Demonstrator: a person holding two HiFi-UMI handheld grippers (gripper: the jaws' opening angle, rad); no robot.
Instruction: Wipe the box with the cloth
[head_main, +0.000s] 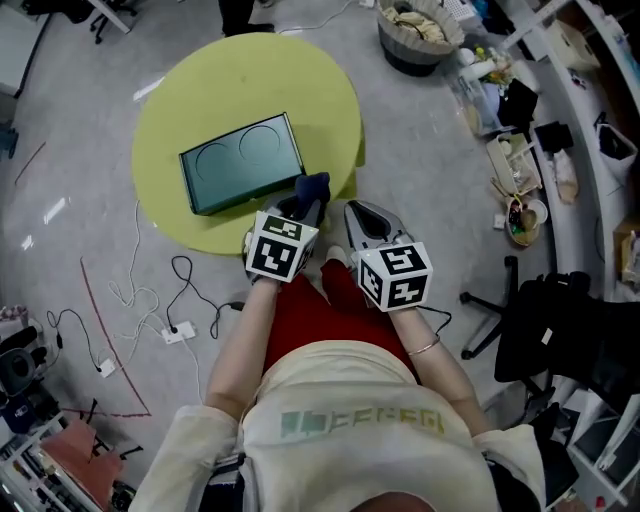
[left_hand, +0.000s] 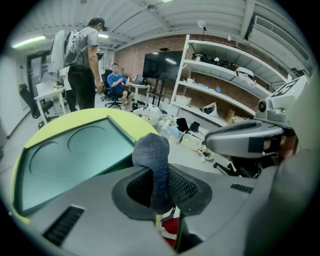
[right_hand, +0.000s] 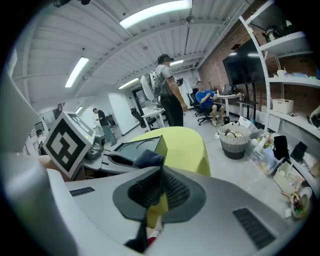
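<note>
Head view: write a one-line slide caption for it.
Left gripper holds the cloth by the box on a yellow table; right gripper shut, empty.

On table (head_main: 250, 70): box (head_main: 240, 162), L of ctr, toward person's side. L gripper (head_main: 308, 198) was at table's near edge, just R of box's near-R corner, w/ cloth (head_main: 312, 185) pinched betw. its jaws. Cloth end stuck out fwd, next to box; contact w/ box couldn't be told. R gripper (head_main: 358, 212) was just R of L gripper, jaws together, nothing betw. them. On floor beyond table, to R: basket (head_main: 420, 35). On floor to person's L: cables (head_main: 150, 300); to R: chair (head_main: 545, 325).
</note>
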